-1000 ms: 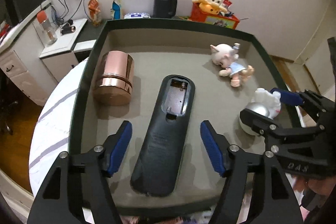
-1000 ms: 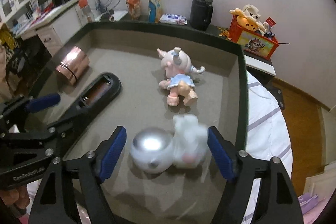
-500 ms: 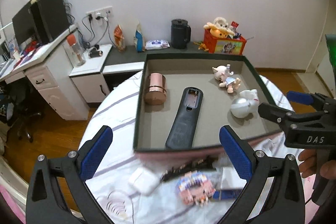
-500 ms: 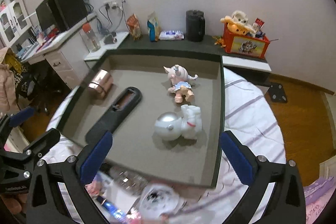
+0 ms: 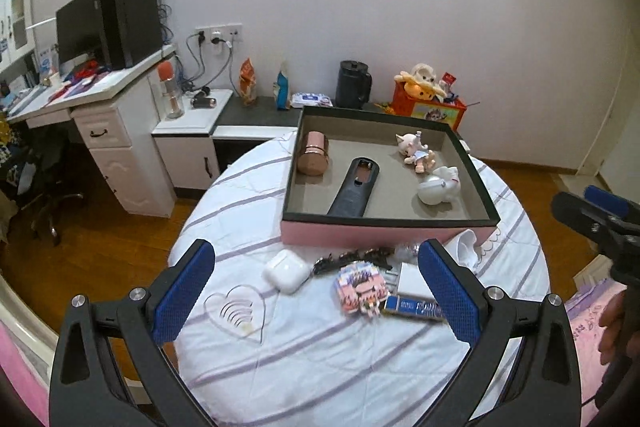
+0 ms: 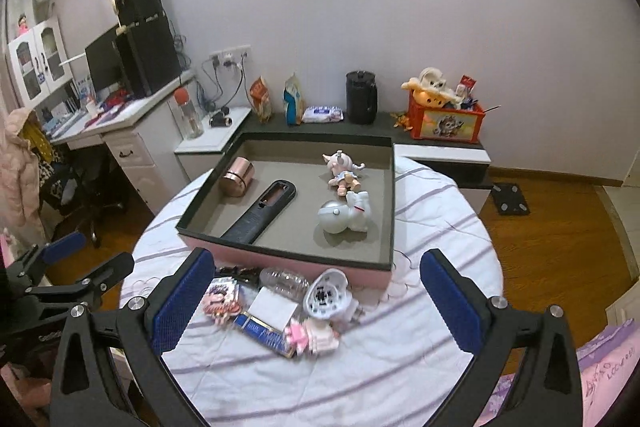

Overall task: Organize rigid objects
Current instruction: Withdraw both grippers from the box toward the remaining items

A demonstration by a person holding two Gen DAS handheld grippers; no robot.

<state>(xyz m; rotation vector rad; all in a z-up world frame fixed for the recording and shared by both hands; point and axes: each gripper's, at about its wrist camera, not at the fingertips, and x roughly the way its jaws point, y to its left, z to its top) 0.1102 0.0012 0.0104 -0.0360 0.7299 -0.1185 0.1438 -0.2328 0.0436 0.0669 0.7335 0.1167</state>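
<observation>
Inside, pink box (image 5: 384, 235) — 4 items (remote (image 5: 354, 187), canister (image 5: 313, 158)), 2 figurines.

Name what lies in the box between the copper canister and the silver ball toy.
The black remote, battery bay open, lies between copper canister and silver ball toy; both views show it.

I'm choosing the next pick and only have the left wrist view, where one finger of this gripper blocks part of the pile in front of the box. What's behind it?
Observer: A white round shell with a dark grid face, just in front of the pink box.
Operator: Anything nearer the camera?
Observer: A pink and white block toy, beside the blue bar.
Operator: Is the right gripper free?
Observer: Yes, the right gripper is open and holds nothing.
</observation>
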